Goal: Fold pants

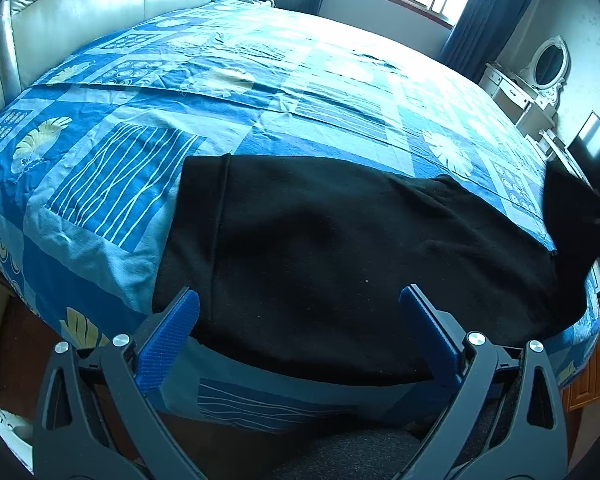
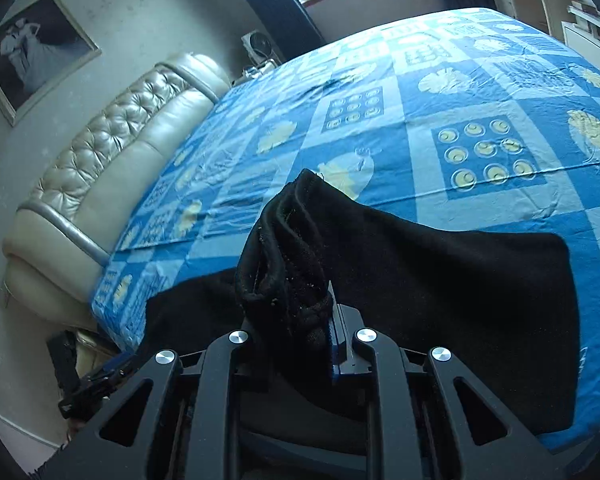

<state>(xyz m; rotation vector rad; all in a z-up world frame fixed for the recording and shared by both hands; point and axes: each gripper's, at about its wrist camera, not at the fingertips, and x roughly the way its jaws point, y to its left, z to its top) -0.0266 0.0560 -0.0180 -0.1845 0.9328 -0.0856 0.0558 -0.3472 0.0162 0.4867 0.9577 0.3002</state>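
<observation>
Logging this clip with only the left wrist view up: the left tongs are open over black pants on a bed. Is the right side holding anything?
Observer: Yes. The right tongs are shut on a bunched end of the pants, lifted off the bedspread.
Operator: Is the rest of the pants flat there?
Observer: Mostly; past the bunch the cloth spreads flat toward the right.
Operator: Can that view see my left tongs?
Observer: Probably: a dark tool with a blue part shows at the lower left, beside the bed, too unclear to say more.
Operator: Anything on the wall above the headboard?
Observer: A framed picture hangs above the headboard.
</observation>
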